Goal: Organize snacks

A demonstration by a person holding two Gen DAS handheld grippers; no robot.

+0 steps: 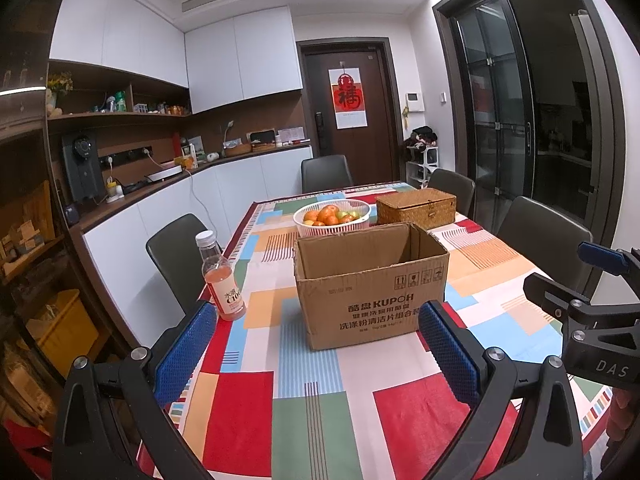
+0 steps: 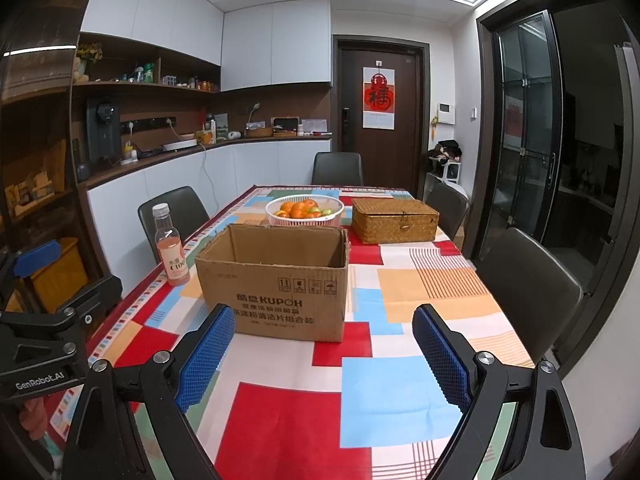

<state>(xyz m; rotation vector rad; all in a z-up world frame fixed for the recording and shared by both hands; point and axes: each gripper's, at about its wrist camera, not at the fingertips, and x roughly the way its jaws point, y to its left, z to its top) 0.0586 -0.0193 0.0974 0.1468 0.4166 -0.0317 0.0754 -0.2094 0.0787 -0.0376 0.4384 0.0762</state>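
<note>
A: Where is the drink bottle (image 1: pixel 221 278) found?

B: It is stood upright near the left edge of the table (image 1: pixel 360 380), just beside the cardboard box (image 1: pixel 370 286) but apart from it. The box is set near the middle with its flaps open, probably so that snacks can be dropped in from above.

A: And behind the box?

B: A white fruit basket (image 1: pixel 331 217) and a lidded wicker box (image 1: pixel 416 208) are kept toward the far edge, likely out of the working space.

A: How are the grippers held?

B: The left gripper (image 1: pixel 316 354) is spread wide and nothing is held in it. The right gripper (image 2: pixel 324 356) is likewise wide apart and empty. Both are hung over the near edge, aimed at the box, so no grasp is judged to be begun.

A: The surface and room?

B: The table is covered by a cloth of coloured blocks. Dark chairs (image 2: pixel 528 280) are drawn around it, white cabinets (image 2: pixel 276 40) are seen behind, and a brown door (image 2: pixel 380 112) is seen closed.
</note>
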